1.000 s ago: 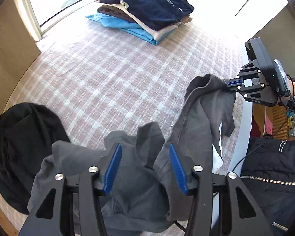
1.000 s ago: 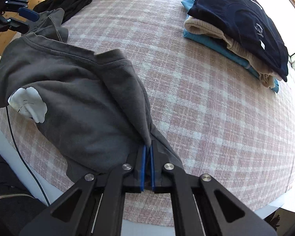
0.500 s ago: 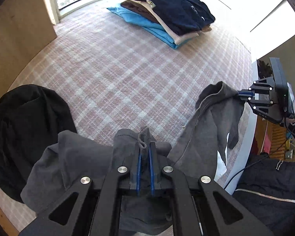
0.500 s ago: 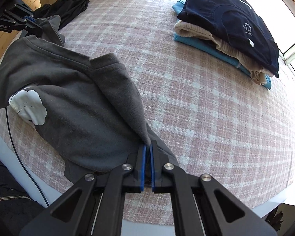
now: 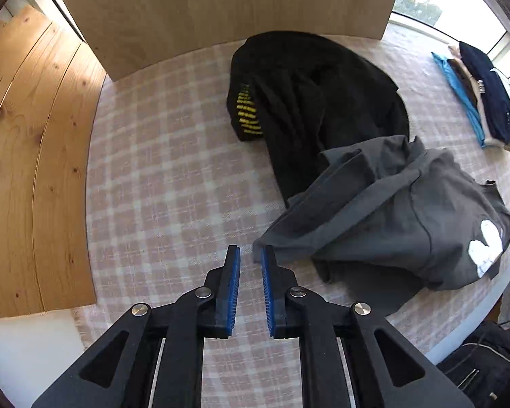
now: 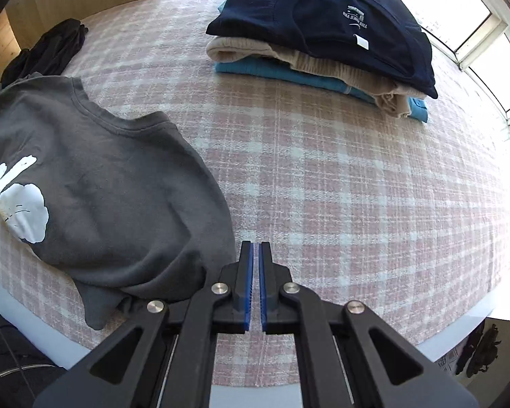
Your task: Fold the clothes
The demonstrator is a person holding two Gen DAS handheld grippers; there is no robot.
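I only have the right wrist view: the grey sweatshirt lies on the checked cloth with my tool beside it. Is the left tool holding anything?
Observer: No. The left tool is open with nothing between its pads, just off the near corner of the grey sweatshirt.
Operator: Is the sweatshirt flat on that side?
Observer: No. It is bunched there, with thick folds piled up toward the black garment.
Operator: Do those two touch?
Observer: Yes, as far as the left wrist view shows. The sweatshirt's far edge overlaps the lower end of the black garment.
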